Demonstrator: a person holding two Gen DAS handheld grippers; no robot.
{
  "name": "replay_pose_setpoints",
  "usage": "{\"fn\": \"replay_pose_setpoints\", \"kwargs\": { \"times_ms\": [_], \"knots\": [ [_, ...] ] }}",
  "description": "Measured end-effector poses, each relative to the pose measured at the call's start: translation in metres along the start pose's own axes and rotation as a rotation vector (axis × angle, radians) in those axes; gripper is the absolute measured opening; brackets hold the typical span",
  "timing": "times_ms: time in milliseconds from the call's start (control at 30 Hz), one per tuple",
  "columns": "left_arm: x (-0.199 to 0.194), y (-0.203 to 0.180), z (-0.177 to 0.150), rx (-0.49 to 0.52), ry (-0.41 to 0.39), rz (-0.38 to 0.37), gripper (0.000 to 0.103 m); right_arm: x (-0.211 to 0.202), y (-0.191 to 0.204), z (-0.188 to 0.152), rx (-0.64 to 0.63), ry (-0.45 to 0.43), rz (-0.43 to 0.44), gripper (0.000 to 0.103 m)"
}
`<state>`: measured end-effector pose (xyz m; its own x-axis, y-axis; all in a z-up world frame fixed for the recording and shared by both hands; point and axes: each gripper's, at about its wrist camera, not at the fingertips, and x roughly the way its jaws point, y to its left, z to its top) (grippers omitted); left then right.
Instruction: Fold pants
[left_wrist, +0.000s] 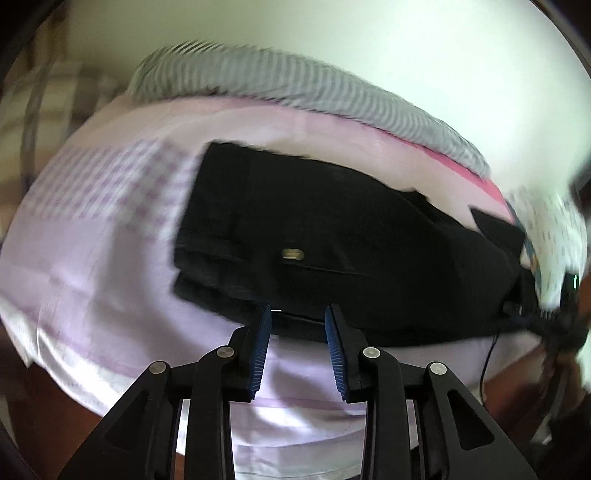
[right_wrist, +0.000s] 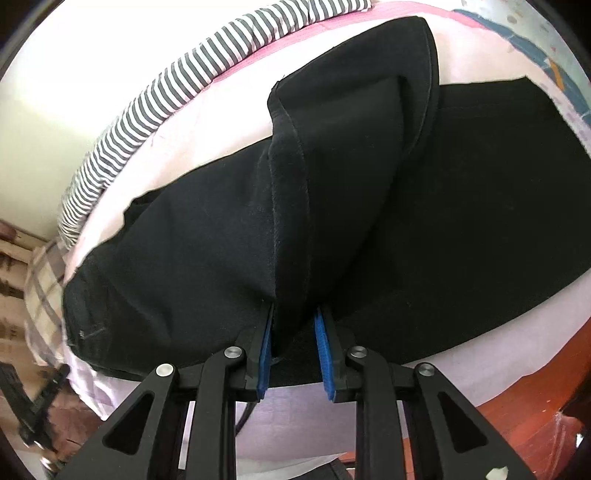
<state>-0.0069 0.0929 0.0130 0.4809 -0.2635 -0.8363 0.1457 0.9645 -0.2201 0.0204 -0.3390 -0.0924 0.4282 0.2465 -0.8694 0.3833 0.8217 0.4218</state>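
Black pants (left_wrist: 332, 236) lie across a lilac bed sheet (left_wrist: 110, 280), with a small brass tag (left_wrist: 293, 254) near the waist. My left gripper (left_wrist: 297, 314) is open and empty, its blue pads (left_wrist: 261, 347) at the near edge of the pants. In the right wrist view the pants (right_wrist: 461, 221) spread over the bed, and my right gripper (right_wrist: 295, 317) is shut on a raised fold of black cloth (right_wrist: 332, 177) that stands up between the pads (right_wrist: 266, 354).
A grey-and-white striped pillow (left_wrist: 295, 85) lies along the far edge, also in the right wrist view (right_wrist: 155, 96). A pink strip (left_wrist: 469, 166) borders the sheet. White patterned cloth (left_wrist: 550, 229) lies at the right. Red-brown floor (right_wrist: 517, 398) shows below the bed.
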Motion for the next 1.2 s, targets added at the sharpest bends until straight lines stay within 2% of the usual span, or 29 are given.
{"fn": "replay_pose_setpoints", "kwargs": {
  "times_ms": [100, 300, 433, 533, 667, 967, 1033, 1067, 1133, 1200],
  "knots": [
    [0.008, -0.047, -0.003, 0.155, -0.01, -0.05, 0.033, -0.003, -0.006, 0.004, 0.031, 0.007, 0.034, 0.021],
    [0.036, -0.147, -0.01, 0.452, -0.02, -0.172, 0.033, -0.01, -0.009, 0.013, 0.031, -0.009, 0.037, 0.019],
    [0.059, -0.201, -0.015, 0.577, 0.006, -0.252, 0.033, -0.012, -0.011, 0.016, 0.041, 0.0, 0.076, 0.013],
    [0.073, -0.23, -0.019, 0.647, 0.026, -0.28, 0.033, -0.013, -0.012, 0.017, 0.046, -0.001, 0.096, 0.01],
    [0.087, -0.253, -0.026, 0.676, 0.058, -0.323, 0.033, -0.016, -0.016, 0.019, 0.064, 0.001, 0.132, 0.01],
    [0.118, -0.295, -0.03, 0.722, 0.096, -0.356, 0.032, -0.016, -0.024, 0.019, 0.097, 0.015, 0.201, 0.01],
    [0.122, -0.294, -0.028, 0.708, 0.095, -0.372, 0.019, -0.015, -0.023, 0.019, 0.08, 0.021, 0.198, 0.01],
    [0.124, -0.293, -0.027, 0.695, 0.091, -0.374, 0.009, -0.014, -0.022, 0.019, 0.07, 0.026, 0.196, 0.012],
    [0.129, -0.29, -0.023, 0.661, 0.107, -0.392, 0.006, -0.015, -0.021, 0.019, 0.063, 0.032, 0.184, 0.016],
    [0.129, -0.286, -0.022, 0.64, 0.104, -0.406, 0.006, -0.02, -0.019, 0.02, 0.024, 0.036, 0.133, 0.024]
  ]
}}
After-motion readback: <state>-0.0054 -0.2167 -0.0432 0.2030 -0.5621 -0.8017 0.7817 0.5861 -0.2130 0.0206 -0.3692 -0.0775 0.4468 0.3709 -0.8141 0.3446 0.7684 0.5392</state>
